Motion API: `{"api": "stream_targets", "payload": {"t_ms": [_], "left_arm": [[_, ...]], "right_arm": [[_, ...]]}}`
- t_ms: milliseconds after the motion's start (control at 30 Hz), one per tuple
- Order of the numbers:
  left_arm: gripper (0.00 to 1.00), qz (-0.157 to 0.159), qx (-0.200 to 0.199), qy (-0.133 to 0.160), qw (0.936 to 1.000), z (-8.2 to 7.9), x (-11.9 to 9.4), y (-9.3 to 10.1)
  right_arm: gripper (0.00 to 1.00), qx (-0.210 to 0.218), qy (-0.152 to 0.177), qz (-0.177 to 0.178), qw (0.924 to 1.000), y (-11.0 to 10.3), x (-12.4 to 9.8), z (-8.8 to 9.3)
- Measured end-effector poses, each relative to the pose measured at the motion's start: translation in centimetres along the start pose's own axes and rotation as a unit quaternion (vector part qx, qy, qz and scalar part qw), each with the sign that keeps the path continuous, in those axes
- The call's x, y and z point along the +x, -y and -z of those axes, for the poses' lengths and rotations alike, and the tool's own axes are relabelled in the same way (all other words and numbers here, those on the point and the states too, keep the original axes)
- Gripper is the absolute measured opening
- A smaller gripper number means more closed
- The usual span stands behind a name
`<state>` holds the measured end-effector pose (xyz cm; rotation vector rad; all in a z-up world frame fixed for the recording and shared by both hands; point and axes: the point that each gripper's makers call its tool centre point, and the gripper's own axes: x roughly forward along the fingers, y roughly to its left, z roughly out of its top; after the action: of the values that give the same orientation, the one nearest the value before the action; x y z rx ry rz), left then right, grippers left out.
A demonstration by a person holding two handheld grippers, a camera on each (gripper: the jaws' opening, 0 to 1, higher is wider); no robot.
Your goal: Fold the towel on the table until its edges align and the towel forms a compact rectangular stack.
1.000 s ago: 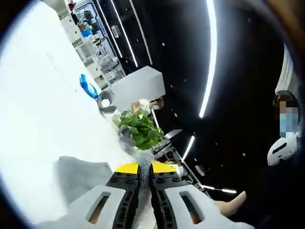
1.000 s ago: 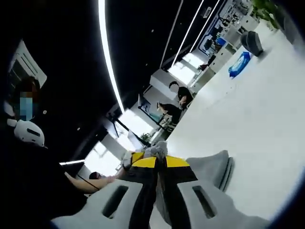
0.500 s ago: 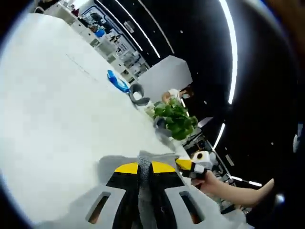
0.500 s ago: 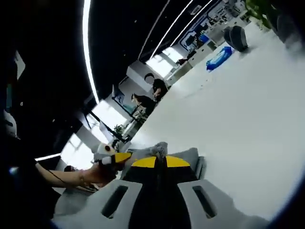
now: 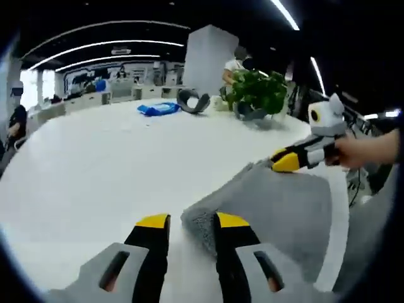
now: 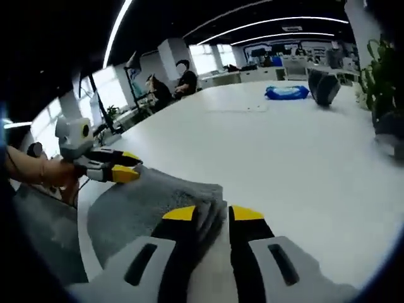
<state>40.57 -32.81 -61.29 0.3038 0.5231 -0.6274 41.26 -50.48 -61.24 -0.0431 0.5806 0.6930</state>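
A grey towel [image 5: 278,208] lies folded on the white table [image 5: 95,164]. My left gripper [image 5: 192,221] sits low over the towel's near corner with its jaws apart, and the corner rests loose between the yellow tips. My right gripper [image 6: 213,213] stands open the same way over another corner of the towel [image 6: 132,202], with the cloth lying slack between its jaws. In the left gripper view, a hand holds the right gripper [image 5: 285,161] at the towel's far edge. The right gripper view has the left gripper [image 6: 126,167] at the towel's left edge.
A blue pack [image 5: 158,108], a dark grey curved object [image 5: 192,101] and a potted plant [image 5: 255,91] stand at the far side of the table. The same blue pack [image 6: 287,92] and plant [image 6: 385,69] appear in the right gripper view. People sit beyond the table [image 6: 183,79].
Both grippers came down from the air to the table with the towel corners and have opened. The towel now lies flat, folded over itself.
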Motion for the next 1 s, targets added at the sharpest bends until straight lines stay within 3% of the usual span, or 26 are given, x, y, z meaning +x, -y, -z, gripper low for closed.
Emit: {"api": "stream_targets", "payload": {"t_ms": [33, 100, 200, 233, 267, 333, 400, 433, 567, 667, 867, 1000], "left_arm": [[0.3, 0.008, 0.026, -0.001, 0.9996, -0.4, -0.4, 0.4], [0.3, 0.073, 0.047, 0.005, 0.9962, -1.3, -1.3, 3.0], [0.27, 0.183, 0.019, -0.008, 0.983, -1.5, -3.1, 7.3], [0.27, 0.221, 0.01, -0.003, 0.9753, -1.6, -3.8, 9.0], [0.28, 0.23, 0.001, -0.014, 0.973, -1.3, -4.1, 9.5], [0.3, 0.231, 0.026, -0.04, 0.9717, 0.4, -4.2, 10.2], [0.33, 0.2, 0.084, -0.069, 0.9737, 2.4, -3.7, 9.5], [0.35, 0.196, 0.092, -0.066, 0.9739, 2.6, -3.6, 9.6], [0.36, 0.195, 0.075, -0.057, 0.9762, 2.5, -3.4, 9.8], [0.36, 0.197, 0.131, -0.063, 0.9695, 3.0, -3.3, 10.2], [0.34, 0.191, 0.121, -0.074, 0.9712, 3.3, -2.5, 10.1], [0.34, 0.207, 0.113, -0.077, 0.9688, 3.3, -2.2, 10.0]], "right_arm": [[0.17, -0.021, 0.001, -0.001, 0.9998, -0.3, -0.4, -0.3], [0.19, -0.052, 0.0, -0.014, 0.9985, -1.3, -1.4, -0.7], [0.15, -0.08, -0.023, -0.077, 0.9936, -5.0, -2.8, 0.3], [0.13, -0.085, -0.025, -0.087, 0.9923, -5.7, -3.1, 0.6], [0.11, -0.084, -0.031, -0.103, 0.9907, -6.8, -3.6, 1.2], [0.13, -0.076, -0.037, -0.107, 0.9907, -7.5, -3.9, 1.9], [0.14, -0.092, -0.067, -0.109, 0.9875, -7.7, -4.2, 3.7], [0.14, -0.108, -0.084, -0.104, 0.9851, -7.5, -4.2, 4.7], [0.14, -0.11, -0.087, -0.109, 0.984, -7.5, -3.7, 5.9], [0.14, -0.128, -0.091, -0.114, 0.9809, -7.9, -3.4, 6.6], [0.11, -0.16, -0.088, -0.097, 0.9783, -8.2, -3.1, 6.6], [0.1, -0.167, -0.096, -0.089, 0.9773, -8.0, -2.5, 6.4]]}}
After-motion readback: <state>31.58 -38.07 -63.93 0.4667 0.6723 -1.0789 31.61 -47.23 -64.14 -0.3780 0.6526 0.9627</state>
